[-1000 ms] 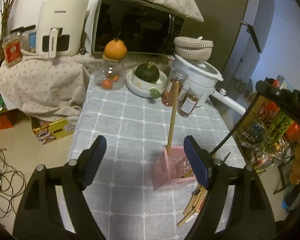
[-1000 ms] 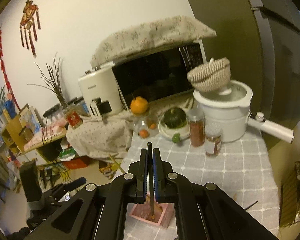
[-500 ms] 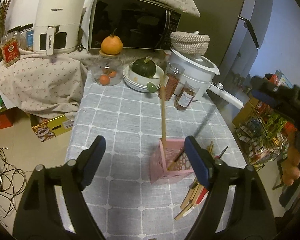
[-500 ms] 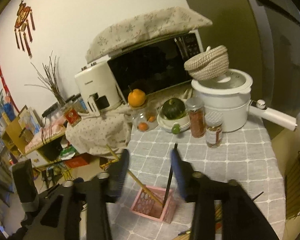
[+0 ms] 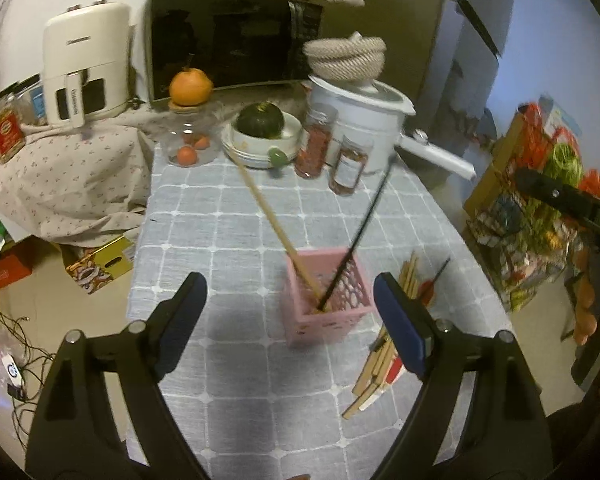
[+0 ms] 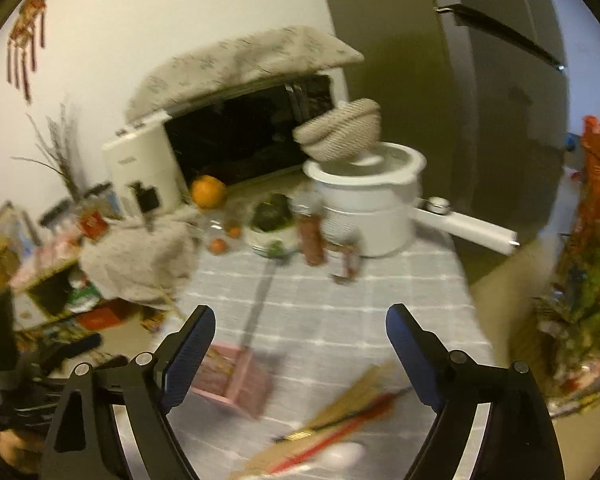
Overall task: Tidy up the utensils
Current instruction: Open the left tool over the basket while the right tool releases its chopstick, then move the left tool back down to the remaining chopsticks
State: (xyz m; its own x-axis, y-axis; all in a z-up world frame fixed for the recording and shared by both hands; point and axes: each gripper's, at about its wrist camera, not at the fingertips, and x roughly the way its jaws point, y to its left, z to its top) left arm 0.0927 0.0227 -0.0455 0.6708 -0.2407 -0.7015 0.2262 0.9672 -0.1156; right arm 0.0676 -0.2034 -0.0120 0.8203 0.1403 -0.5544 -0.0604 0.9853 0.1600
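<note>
A pink square basket (image 5: pixel 326 296) stands on the grey checked tablecloth (image 5: pixel 228 240). A wooden chopstick (image 5: pixel 274 228) and a black chopstick (image 5: pixel 356 240) lean in it. A pile of wooden, red and black chopsticks (image 5: pixel 384 344) lies just right of the basket. My left gripper (image 5: pixel 290 320) is open and empty, just in front of the basket. My right gripper (image 6: pixel 300 354) is open and empty above the table; the basket (image 6: pixel 236 376) is by its left finger and the loose pile (image 6: pixel 340 416) lies below it. This view is blurred.
At the table's far end stand a white pot (image 5: pixel 364 120) with a long handle, two spice jars (image 5: pixel 348 168), a plate with a green squash (image 5: pixel 260 120), a glass jar with an orange (image 5: pixel 190 88) on top, a microwave (image 5: pixel 228 56). A wire rack (image 5: pixel 540 216) stands right.
My right gripper opened and let go of the black chopstick, which now leans in the basket. It then drew back to the right. The wooden chopstick tipped to the left.
</note>
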